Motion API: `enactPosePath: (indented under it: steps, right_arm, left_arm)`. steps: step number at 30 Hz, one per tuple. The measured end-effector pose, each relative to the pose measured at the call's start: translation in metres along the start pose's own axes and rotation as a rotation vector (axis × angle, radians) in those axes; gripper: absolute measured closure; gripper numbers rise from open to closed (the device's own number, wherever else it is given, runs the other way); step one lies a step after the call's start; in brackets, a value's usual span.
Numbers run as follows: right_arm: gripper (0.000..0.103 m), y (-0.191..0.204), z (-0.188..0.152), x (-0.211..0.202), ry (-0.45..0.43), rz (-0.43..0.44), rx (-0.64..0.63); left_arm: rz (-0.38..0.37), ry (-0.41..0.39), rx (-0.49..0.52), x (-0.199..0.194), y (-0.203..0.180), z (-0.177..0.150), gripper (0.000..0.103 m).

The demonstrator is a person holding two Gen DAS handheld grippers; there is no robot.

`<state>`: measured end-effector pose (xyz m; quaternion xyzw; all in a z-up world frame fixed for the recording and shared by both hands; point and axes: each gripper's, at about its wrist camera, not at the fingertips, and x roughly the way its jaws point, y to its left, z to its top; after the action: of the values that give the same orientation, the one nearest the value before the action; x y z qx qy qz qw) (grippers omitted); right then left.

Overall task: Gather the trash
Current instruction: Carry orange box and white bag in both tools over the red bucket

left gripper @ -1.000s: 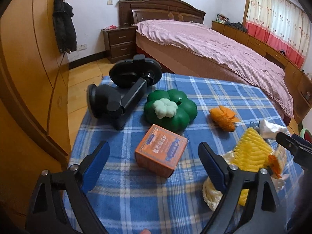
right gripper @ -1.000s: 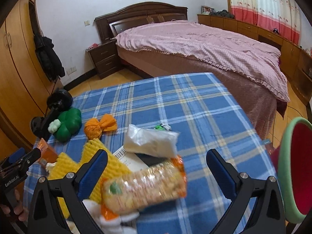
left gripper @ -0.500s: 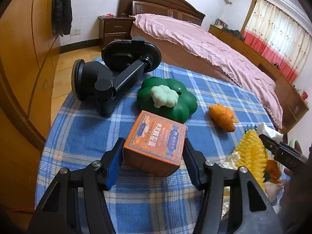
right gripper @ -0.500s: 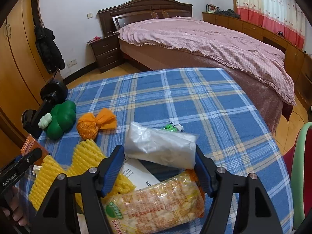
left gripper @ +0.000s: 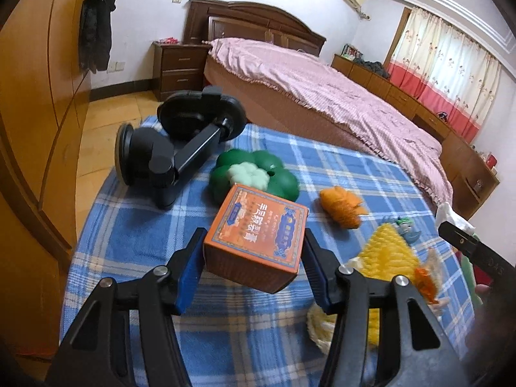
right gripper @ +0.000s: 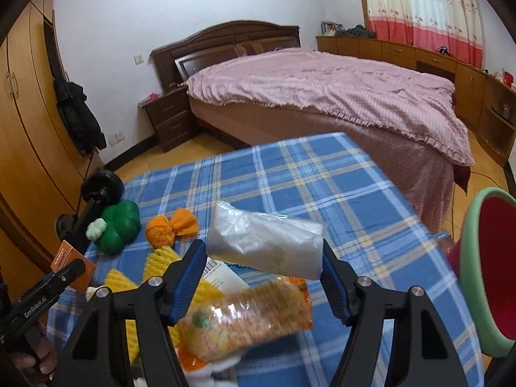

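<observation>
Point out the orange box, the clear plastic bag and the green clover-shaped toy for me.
orange box [left gripper: 258, 225], left wrist view, on its printed top face.
clear plastic bag [right gripper: 264, 242], right wrist view, on its middle.
green clover-shaped toy [left gripper: 283, 182], left wrist view, on a dark green lobe.

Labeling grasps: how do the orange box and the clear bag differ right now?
The orange box is rigid and printed; the clear bag is soft, crinkled and see-through. The box sits in the left hand-held gripper, the bag in the right hand-held gripper. Shared: each is clamped across its width and appears lifted off the plaid cloth.
</observation>
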<state>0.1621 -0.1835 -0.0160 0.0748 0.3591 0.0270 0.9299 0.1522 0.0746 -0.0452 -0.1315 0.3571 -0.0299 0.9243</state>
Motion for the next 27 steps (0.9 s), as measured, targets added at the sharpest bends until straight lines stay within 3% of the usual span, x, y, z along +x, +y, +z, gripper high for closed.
enactPosePath:
  steps: [14, 27]
  right_arm:
    - [0.033, -0.026, -0.012, -0.079, -0.068, 0.007, 0.043]
    - [0.033, -0.096, -0.031, -0.131, -0.106, -0.046, 0.153]
  left_arm:
    - [-0.063, -0.082, 0.027, -0.068, -0.039, 0.000, 0.045]
    - [-0.162, -0.056, 0.127, -0.085, -0.116, -0.010, 0.045]
